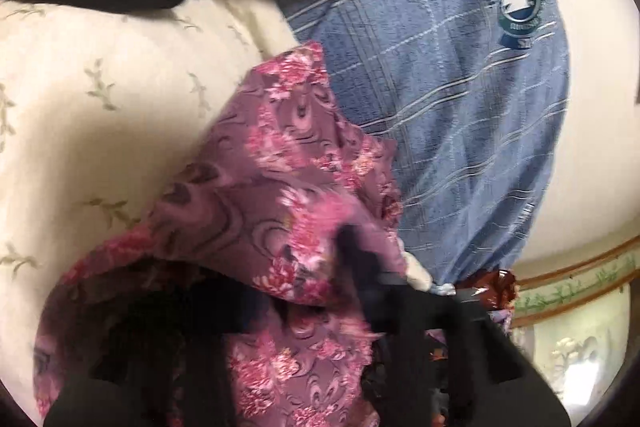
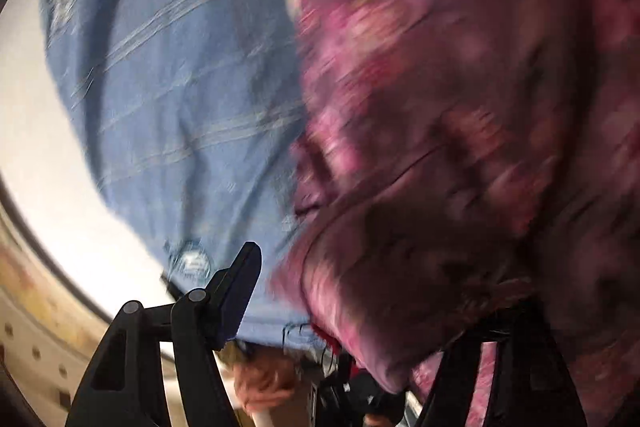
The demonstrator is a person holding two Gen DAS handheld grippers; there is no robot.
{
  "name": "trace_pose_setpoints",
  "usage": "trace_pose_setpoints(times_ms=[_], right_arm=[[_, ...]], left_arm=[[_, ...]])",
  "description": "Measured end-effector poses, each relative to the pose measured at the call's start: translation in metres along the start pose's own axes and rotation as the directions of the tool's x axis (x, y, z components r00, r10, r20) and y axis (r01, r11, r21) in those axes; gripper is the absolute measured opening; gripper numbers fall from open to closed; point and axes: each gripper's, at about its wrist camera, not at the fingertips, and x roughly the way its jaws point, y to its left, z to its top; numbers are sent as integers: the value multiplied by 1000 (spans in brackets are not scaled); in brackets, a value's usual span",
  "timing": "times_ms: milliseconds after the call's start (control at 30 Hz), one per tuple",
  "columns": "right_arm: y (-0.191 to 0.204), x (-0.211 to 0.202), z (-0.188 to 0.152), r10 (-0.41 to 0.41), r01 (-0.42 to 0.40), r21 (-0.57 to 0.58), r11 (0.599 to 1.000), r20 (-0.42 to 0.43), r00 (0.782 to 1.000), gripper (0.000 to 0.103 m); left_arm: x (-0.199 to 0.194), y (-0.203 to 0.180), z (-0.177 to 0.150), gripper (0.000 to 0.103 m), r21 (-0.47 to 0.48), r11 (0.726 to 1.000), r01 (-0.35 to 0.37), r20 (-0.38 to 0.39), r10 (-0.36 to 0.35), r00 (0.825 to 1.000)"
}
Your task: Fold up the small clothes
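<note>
Draping over both tongs [image 1: 280, 327] [image 2: 360, 307], pink floral cloth [image 1: 288, 195] overlaps blue shirt [image 1: 440, 87].

**Left wrist view**
- Cream fabric [image 1: 100, 147] with a sparse olive leaf-sprig print fills the left side. It is puffed and rounded like a pillow, with a soft fold at its far edge.
- A plain white surface [image 1: 592, 147] occupies the right side.
- At near right, a curved trim [image 1: 580, 287] borders the white surface. It consists of two brown rails with a green floral strip between them.
- Just nearer than the trim lies a pale panel [image 1: 572, 351] with a raised flower ornament. Detail is blurred.

**Right wrist view**
- The white surface [image 2: 36, 155] appears at left, ending at a dark curved edge.
- Nearer than that edge is a beige panel [image 2: 36, 339] marked with small dark dots. It is heavily blurred.
</note>
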Motion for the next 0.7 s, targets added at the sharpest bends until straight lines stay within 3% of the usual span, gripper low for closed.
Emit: trace_pose_setpoints(times_ms=[33, 67, 100, 133, 167, 200, 267, 300, 400, 433, 533, 600, 633, 667, 700], right_arm=[[2, 1, 2, -21, 21, -22, 1000, 2, 1000, 50], [10, 2, 3, -40, 39, -76, 996, -7, 999, 26], [21, 1, 4, -40, 37, -148, 988, -18, 999, 15], [43, -2, 2, -11, 3, -249, 968, -29, 1000, 13], [69, -11, -1, 24, -33, -375, 926, -28, 999, 12], [100, -22, -7, 21, -18, -543, 839, -1, 1000, 11], [124, -33, -13, -25, 31, -706, 708, 19, 1000, 11], [123, -34, -13, -82, 75, -726, 683, 26, 996, 11], [88, -32, 0, -259, 225, -729, 646, 68, 963, 12], [75, -35, 4, -283, 241, -718, 653, 64, 957, 13], [43, -46, 16, -274, 237, -647, 725, 45, 961, 23], [36, -49, 20, -228, 199, -612, 765, 32, 973, 42], [35, -50, 21, -209, 185, -602, 777, 31, 977, 46], [36, -48, 24, -185, 163, -590, 791, 23, 983, 48], [37, -46, 25, -180, 162, -587, 793, 27, 983, 48]], left_arm=[[-2, -1, 1, 5, 5, 1000, 2, 8, -2, 1000], [-6, -4, 1, 3, 11, 1000, 2, 29, -3, 1000], [-16, -9, 2, 3, 24, 1000, 0, 65, -1, 998], [-26, -14, 4, 3, 39, 999, 11, 96, -15, 995], [-35, -19, 5, 3, 55, 998, 17, 123, -23, 992], [-46, -24, 6, 3, 80, 997, 12, 159, -24, 987], [-53, -27, 4, 3, 93, 996, 9, 165, -25, 986], [-50, -25, 0, 3, 89, 996, -27, 154, 13, 988], [-36, -11, -16, 3, 76, 989, -129, 91, 122, 988], [-33, -5, -19, 3, 57, 990, -131, 69, 127, 990], [-37, 7, -19, 6, 8, 995, -102, 59, 102, 993], [-38, 6, -14, 34, 4, 998, -58, 58, 58, 997], [-35, 4, -14, 69, 6, 999, -48, 53, 48, 997], [-30, 3, -13, 84, 9, 999, -38, 43, 38, 998], [-26, 3, -12, 84, 4, 999, -44, 42, 44, 998]])
